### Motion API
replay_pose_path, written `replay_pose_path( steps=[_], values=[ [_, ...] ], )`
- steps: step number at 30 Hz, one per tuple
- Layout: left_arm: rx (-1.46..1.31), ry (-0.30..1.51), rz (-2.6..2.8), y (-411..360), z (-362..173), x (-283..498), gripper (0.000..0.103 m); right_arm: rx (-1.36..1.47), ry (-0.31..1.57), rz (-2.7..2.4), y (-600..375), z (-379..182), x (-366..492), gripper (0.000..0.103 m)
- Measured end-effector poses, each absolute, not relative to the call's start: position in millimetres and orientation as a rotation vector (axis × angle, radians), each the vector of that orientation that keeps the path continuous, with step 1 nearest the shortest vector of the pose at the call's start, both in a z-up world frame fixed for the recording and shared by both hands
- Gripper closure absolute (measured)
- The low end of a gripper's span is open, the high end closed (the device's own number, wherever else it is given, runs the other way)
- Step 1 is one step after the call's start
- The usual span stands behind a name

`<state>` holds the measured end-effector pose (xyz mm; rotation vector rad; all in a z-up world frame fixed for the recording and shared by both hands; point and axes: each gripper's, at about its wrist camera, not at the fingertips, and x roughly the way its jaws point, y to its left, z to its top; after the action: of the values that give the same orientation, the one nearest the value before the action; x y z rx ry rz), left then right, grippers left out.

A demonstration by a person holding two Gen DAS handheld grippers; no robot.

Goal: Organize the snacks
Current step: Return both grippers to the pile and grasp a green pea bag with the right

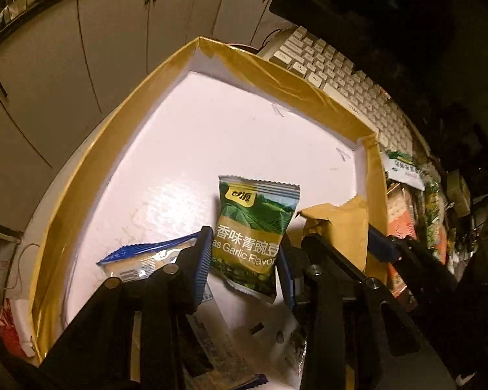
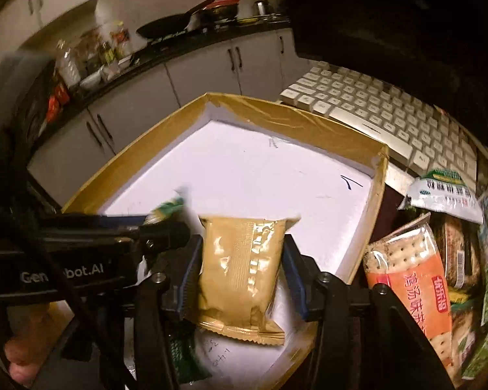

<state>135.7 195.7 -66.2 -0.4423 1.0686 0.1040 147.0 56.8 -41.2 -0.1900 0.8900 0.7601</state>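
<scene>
Shallow box (image 1: 91,175), gold-taped rim, white floor, lies ahead of and beneath both tools. White keyboard (image 2: 384,113) beyond its far wall; loose snack pile (image 2: 439,260) to the right of the right tool, outside the box.

Left tool (image 1: 244,260): green garlic-pea packet (image 1: 253,227) stands between its blue pads inside the box; left pad touches, right pad shows a gap, so whether it pinches cannot be told. Blue-edged packet (image 1: 143,256) lies just left of it.

Right tool (image 2: 240,273): gold packet (image 2: 240,273) between spread pads, over the box's near edge; gaps on both sides, no pinch.
</scene>
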Motion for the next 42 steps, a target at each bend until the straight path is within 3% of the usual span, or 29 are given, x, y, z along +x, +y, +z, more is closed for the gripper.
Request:
replay_pose_path(
  steps=[4,11,13,26,38,42],
  values=[
    [-0.414,1.029,0.115,193.2,-58.0,129.2,0.034,-0.15,0.888,0.763,47.8,-34.9,143.6,0.048],
    [-0.4,0.865,0.104,173.3,-23.2,82.5,0.028,0.104,0.812,0.834,-31.6,-7.4,110.2,0.032],
    [-0.364,0.822,0.098,156.5,-16.0,66.2,0.024,0.135,0.821,0.826,-58.8,-12.2,96.1,0.031],
    [-0.188,0.866,-0.06,44.1,-16.2,47.1,0.023,0.306,0.853,0.587,-185.8,-50.6,74.2,0.031],
    [-0.165,0.911,-0.053,17.1,-25.9,44.4,0.023,0.368,0.853,0.574,-198.4,-53.5,76.3,0.033],
    [-0.187,0.912,-0.058,19.4,-26.9,44.5,0.023,0.353,0.837,0.482,-203.4,-43.7,90.7,0.04]
  ],
)
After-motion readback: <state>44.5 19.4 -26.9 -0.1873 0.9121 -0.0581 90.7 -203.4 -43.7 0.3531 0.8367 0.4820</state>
